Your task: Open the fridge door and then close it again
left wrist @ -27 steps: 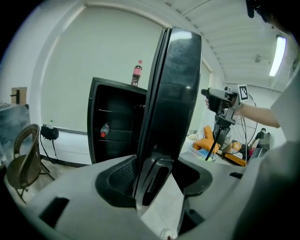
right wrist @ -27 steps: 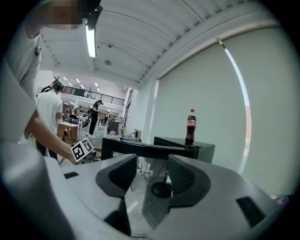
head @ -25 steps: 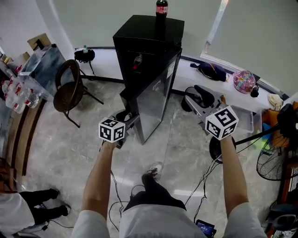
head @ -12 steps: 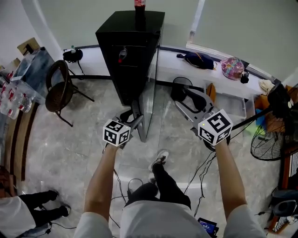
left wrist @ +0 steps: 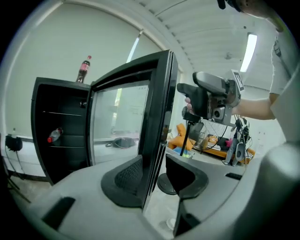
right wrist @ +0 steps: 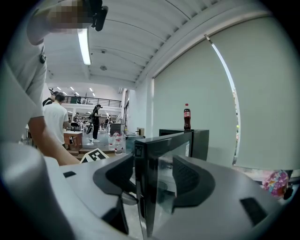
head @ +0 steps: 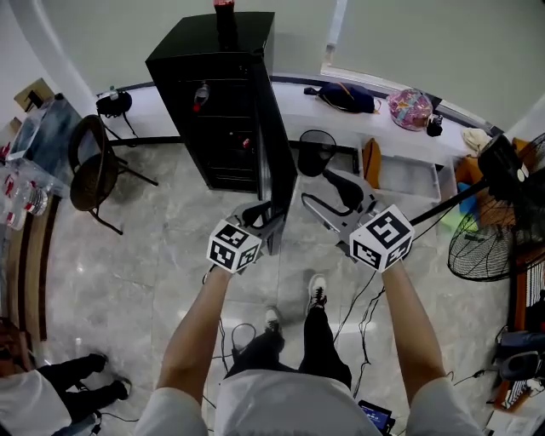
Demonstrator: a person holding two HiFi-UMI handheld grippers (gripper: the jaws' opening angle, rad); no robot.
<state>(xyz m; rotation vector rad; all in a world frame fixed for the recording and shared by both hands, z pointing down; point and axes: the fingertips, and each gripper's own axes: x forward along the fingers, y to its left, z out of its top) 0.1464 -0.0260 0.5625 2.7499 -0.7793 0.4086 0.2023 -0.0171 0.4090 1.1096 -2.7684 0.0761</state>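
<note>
The black fridge (head: 213, 102) stands open, its glass door (head: 277, 162) swung out towards me. A cola bottle (head: 225, 10) stands on top and a small bottle (head: 201, 94) lies on a shelf inside. My left gripper (head: 271, 223) is at the door's free edge. In the left gripper view the edge (left wrist: 157, 140) runs between the closing jaws (left wrist: 157, 168); the left pad lies against it and a gap shows at the right pad. My right gripper (head: 317, 194) is beside the door's outer face. In its own view its jaws (right wrist: 152, 173) are opening around the door edge (right wrist: 143, 187), clear of both pads.
A dark chair (head: 89, 166) stands left of the fridge. The white ledge (head: 289, 106) behind carries a dark bag (head: 345, 95) and a pink bag (head: 410, 109). A floor fan (head: 485, 247) is at the right, cables (head: 243, 336) lie by my feet, and a person (head: 34, 400) sits at bottom left.
The door has swung from slightly ajar to wide open. My left gripper went rightwards with its edge. The right gripper came left, closer to the door.
</note>
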